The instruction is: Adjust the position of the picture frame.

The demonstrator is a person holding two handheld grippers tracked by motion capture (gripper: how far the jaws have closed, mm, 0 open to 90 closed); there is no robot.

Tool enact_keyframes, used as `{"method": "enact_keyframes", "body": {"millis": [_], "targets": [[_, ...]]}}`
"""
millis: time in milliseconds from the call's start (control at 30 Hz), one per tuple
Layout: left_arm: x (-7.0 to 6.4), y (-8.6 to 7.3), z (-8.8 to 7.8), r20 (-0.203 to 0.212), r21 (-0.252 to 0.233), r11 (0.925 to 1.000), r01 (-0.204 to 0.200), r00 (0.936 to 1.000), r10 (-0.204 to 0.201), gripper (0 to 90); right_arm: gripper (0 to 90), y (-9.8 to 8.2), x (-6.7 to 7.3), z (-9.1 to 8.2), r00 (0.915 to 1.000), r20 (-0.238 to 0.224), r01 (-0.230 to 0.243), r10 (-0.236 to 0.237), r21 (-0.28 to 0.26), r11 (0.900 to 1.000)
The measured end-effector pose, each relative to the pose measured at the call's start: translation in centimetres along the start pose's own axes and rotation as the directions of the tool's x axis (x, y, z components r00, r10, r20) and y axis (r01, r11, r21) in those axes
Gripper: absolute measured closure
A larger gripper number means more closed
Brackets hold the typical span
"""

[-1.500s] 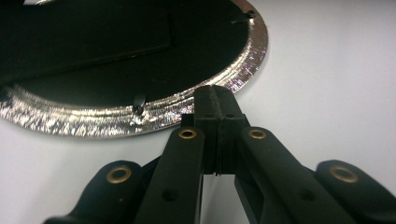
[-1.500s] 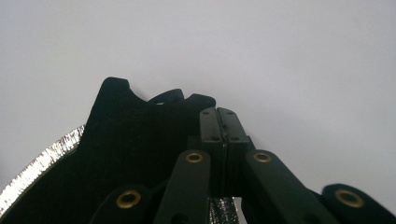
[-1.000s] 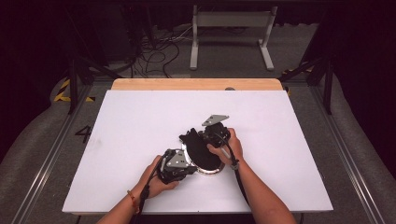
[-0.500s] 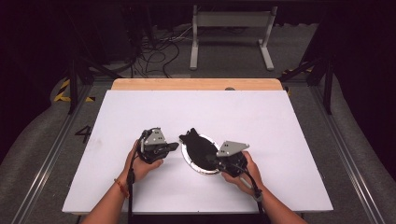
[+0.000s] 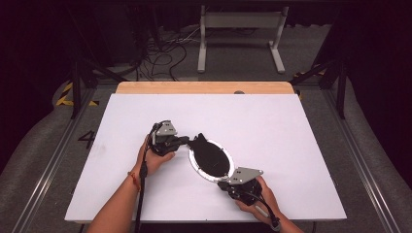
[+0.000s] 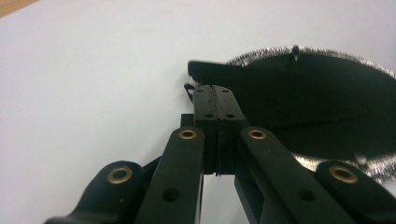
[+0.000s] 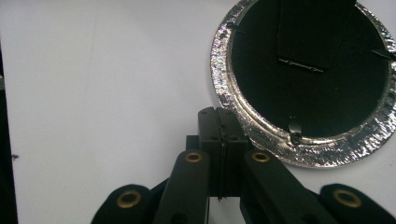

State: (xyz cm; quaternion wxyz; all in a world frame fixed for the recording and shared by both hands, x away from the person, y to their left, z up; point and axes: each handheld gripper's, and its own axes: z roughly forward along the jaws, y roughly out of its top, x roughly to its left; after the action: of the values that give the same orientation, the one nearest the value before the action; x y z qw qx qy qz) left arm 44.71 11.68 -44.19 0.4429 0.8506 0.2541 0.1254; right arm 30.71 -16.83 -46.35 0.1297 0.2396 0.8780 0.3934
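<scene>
Left gripper [image 5: 183, 141]: held in the person's left hand [image 5: 154, 158], lying low over the white table top [image 5: 272, 121], pointing toward the frame. Jaws fully closed, pad against pad, as the left gripper view [image 6: 215, 100] shows; nothing between them. The tips sit right at the black stand flap [image 6: 219, 71] that sticks out from the frame's back; whether they touch it cannot be told.

Right gripper [image 5: 224, 183]: held in the person's right hand [image 5: 260, 201], grey three-cornered plate on top, pointing up the table toward the frame. Jaws fully closed, pads together, nothing gripped, as the right gripper view [image 7: 219, 122] shows. The tips lie at the silver rim, just beside or under its near edge; contact cannot be confirmed.

Frame [image 5: 210, 158]: oval picture frame, lying face down and flat on the table top. Black backing, hammered silver rim [image 7: 224, 93], small metal tabs around the backing. It lies between the two grippers: directly ahead of the left gripper's tips, and ahead and slightly to the right of the right gripper's tips. In the left gripper view [image 6: 327, 102] it spreads off to the right of the closed jaws.

Cable [image 5: 142, 189]: black, trailing from the left gripper back along the forearm.

Wooden strip [image 5: 204, 87]: along the table's far edge, well beyond both grippers.
</scene>
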Motion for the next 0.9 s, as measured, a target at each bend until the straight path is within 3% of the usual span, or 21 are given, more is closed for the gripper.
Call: {"method": "enact_keyframes", "body": {"millis": [67, 167, 200, 267, 367, 400, 433, 467, 600, 833, 900], "targets": [[0.0, 0.1, 0.6, 0.001, 0.019, 0.9998, -0.011, 0.9999, 0.011, 89.4, 90.0, 0.0, 0.2, -0.1, 0.9997, 0.023, 0.010, -0.010, 0.005, 1.000], [0.3, 0.5, 1.6, 0.025, 0.052, 0.9986, 0.013, 0.9996, -0.014, 88.7, 90.0, -0.1, 0.5, 0.0, 0.9988, 0.047, 0.013, -0.013, 0.002, 1.000], [0.3, 0.8, 1.9, 0.005, 0.066, 0.9978, -0.003, 1.0000, 0.002, 88.5, 90.0, -0.1, 0.5, 0.0, 0.9983, 0.057, 0.011, -0.011, 0.002, 1.000], [0.3, 0.8, 2.5, 0.008, 0.091, 0.9956, -0.022, 0.9997, 0.021, 88.3, 90.0, 0.0, 0.6, 0.0, 0.9966, 0.082, 0.000, -0.001, 0.003, 1.000], [0.4, 0.8, 2.5, 0.012, 0.089, 0.9959, -0.015, 0.9998, 0.014, 89.4, 90.0, -0.1, 0.4, 0.0, 0.9946, 0.103, -0.015, 0.014, 0.002, 1.000], [0.4, 0.8, 2.5, 0.006, 0.092, 0.9956, -0.021, 0.9998, 0.021, 89.5, 90.0, 0.0, 0.3, 0.1, 0.9931, 0.116, -0.013, 0.013, 0.002, 1.000], [0.3, 0.9, 2.5, -0.035, 0.103, 0.9941, -0.035, 0.9986, 0.039, 89.5, 90.0, 0.0, 0.3, 0.1, 0.9931, 0.116, -0.013, 0.013, 0.002, 1.000], [0.4, 0.8, 2.6, -0.046, 0.110, 0.9933, -0.034, 0.9982, 0.040, 89.6, 90.0, 0.0, 0.3, 0.1, 0.9929, 0.118, -0.017, 0.017, 0.002, 1.000], [0.9, 0.4, 2.9, -0.031, 0.085, 0.9964, -0.005, 0.9995, 0.008, 89.7, 90.0, 0.0, 0.1, 0.1, 0.9940, 0.107, -0.022, 0.022, 0.004, 1.000], [0.9, 0.4, 3.7, -0.042, 0.082, 0.9965, -0.014, 0.9989, 0.018, 89.3, 90.0, 0.0, 0.1, 0.1, 0.9935, 0.111, -0.024, 0.023, 0.004, 1.000], [1.0, 0.2, 3.8, -0.030, 0.071, 0.9975, 0.009, 0.9995, -0.007, 90.0, 90.0, 0.0, 0.3, 0.1, 0.9926, 0.119, -0.023, 0.022, 0.006, 1.000]]}}
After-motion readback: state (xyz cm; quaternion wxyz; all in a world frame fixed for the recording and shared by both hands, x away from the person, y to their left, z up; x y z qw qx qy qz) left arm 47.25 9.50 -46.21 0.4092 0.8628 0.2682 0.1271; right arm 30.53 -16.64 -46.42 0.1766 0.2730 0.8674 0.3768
